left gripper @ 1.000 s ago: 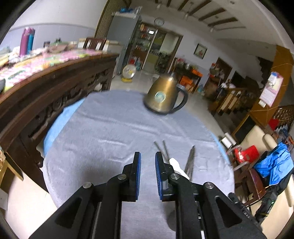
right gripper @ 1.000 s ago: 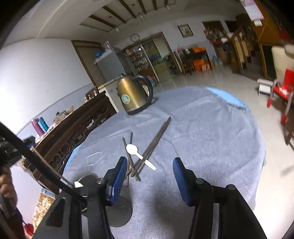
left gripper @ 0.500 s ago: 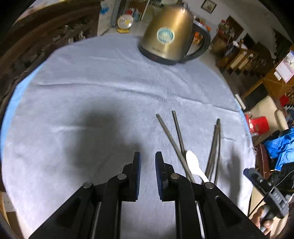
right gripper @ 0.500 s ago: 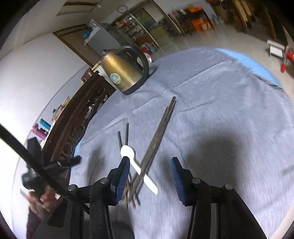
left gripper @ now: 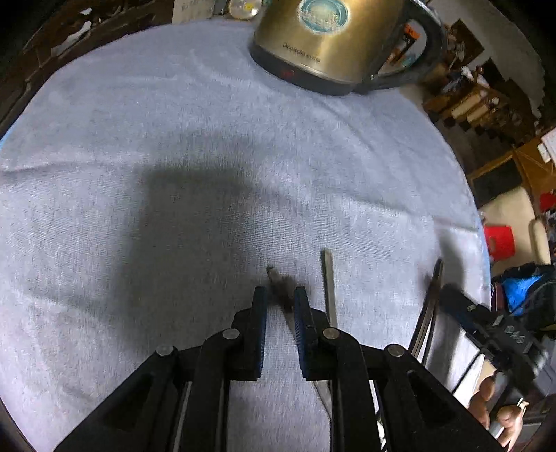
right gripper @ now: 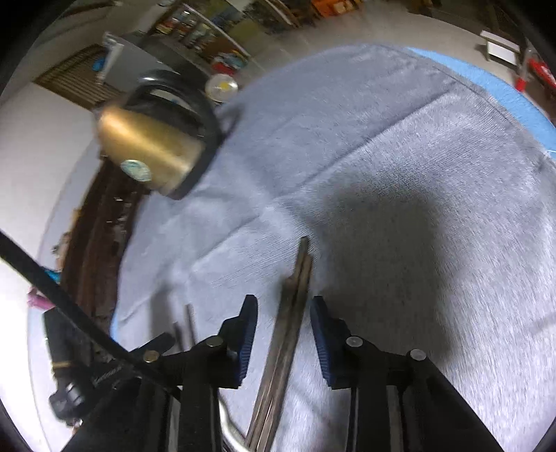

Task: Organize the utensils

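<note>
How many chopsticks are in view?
4. One chopstick lies between the left tongs, another just right of them, a pair between the right tongs, which have just been closing. Others may be hidden.

Grey cloth [left gripper: 173, 139]; brass-gold kettle [left gripper: 326, 45]; dark chopsticks [right gripper: 292, 313].

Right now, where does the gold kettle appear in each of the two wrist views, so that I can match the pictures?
Left wrist view: the kettle stands at the top edge, right of centre, upright on the grey cloth, handle to the right.
Right wrist view: the kettle is in the upper left, looking tilted and blurred, at the cloth's far edge.
Shared landmark: the pale round object on the floor behind the kettle.
</note>
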The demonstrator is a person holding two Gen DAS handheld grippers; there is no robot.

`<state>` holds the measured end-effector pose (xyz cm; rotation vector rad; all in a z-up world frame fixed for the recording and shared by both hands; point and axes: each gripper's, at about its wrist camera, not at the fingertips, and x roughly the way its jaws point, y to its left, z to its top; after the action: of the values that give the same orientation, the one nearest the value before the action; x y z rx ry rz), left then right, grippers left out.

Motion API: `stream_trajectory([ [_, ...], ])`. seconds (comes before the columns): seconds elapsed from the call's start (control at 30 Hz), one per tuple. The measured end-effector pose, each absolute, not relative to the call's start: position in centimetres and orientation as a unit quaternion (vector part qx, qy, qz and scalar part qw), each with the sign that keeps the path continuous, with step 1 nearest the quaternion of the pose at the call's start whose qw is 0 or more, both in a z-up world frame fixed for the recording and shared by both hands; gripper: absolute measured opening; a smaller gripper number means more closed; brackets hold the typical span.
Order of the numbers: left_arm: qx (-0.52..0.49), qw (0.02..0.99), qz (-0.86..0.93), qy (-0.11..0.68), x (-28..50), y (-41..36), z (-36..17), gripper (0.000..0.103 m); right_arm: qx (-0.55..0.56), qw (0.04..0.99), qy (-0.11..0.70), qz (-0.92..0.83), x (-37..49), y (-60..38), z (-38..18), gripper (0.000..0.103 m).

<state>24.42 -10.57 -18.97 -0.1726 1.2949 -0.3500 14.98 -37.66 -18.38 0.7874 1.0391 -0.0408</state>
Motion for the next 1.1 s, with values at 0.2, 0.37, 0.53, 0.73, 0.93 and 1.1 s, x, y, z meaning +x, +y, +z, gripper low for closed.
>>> stream_trajectory([
  [0.2, -0.046, 0.794, -0.154, 0.587, 24.8, -11.7, -18.9, 0.009, 0.309, 0.8, 0.51, -0.065, 17.0, -36.2, -18.5, 0.008],
  [0.37, -0.014, 0.807, -0.158, 0.569, 24.4, -12.3, -18.9, 0.008, 0.276, 0.817, 0.504, -0.054, 16.8, -34.8, -17.9, 0.001],
  [0.53, -0.004, 0.824, -0.179, 0.537, 23.6, -11.3, -17.1, 0.005, 0.281, 0.848, 0.45, 0.004, 14.7, -34.2, -15.6, 0.001],
  [0.73, 0.005, 0.842, -0.194, 0.503, 21.5, -9.0, -12.9, 0.005, 0.298, 0.857, 0.419, 0.041, 12.2, -34.9, -13.1, 0.001],
  [0.93, -0.003, 0.86, -0.204, 0.468, 19.0, -6.3, -8.9, 0.005, 0.309, 0.86, 0.402, 0.058, 9.8, -34.8, -10.7, 0.001],
  [1.1, -0.006, 0.866, -0.209, 0.454, 17.7, -5.3, -8.0, 0.005, 0.296, 0.824, 0.483, 0.009, 11.1, -34.6, -12.7, 0.009],
])
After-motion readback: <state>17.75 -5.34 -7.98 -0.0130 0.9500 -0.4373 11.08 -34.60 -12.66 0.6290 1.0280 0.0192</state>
